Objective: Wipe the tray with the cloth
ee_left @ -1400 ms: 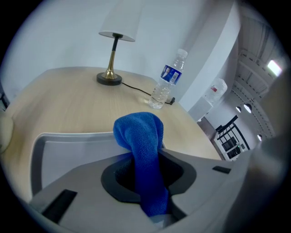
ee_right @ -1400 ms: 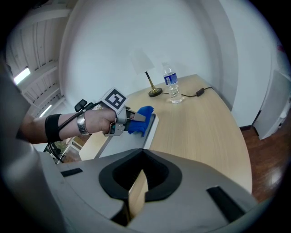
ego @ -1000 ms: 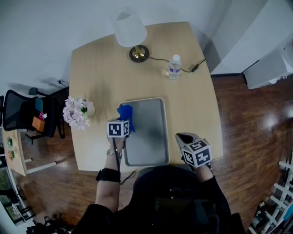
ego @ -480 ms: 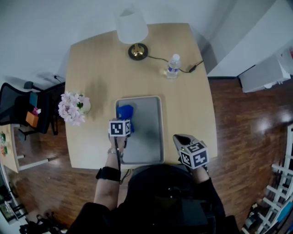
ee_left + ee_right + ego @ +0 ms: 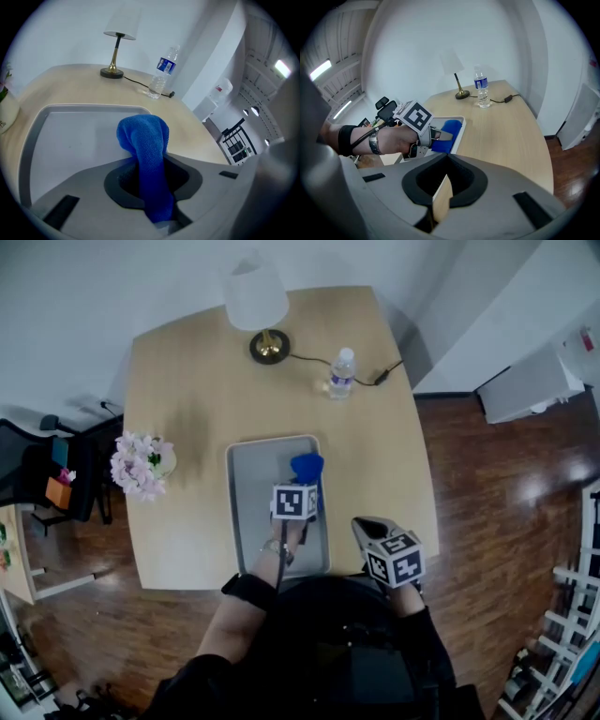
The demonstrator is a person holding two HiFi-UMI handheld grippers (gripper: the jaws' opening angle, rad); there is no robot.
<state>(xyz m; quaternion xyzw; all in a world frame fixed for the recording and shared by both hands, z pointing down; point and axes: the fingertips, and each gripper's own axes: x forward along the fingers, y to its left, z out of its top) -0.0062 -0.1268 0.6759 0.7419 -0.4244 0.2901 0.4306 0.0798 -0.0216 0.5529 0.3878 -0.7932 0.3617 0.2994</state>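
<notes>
The left hand-held gripper (image 5: pixel 305 484) is clamped tight on the blue cloth (image 5: pixel 307 467), which rests on the right half of the grey tray (image 5: pixel 246 493); the right hand-held gripper (image 5: pixel 366 526) hovers over the bench (image 5: pixel 375 446) edge, jaws barely apart, empty

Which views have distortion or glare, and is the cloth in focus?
Head view: mild bowing, glare patches on the wood floor. Left gripper view: strong fisheye, dark corners, cloth sharp. Right gripper view: same fisheye, table edge curved.
</notes>
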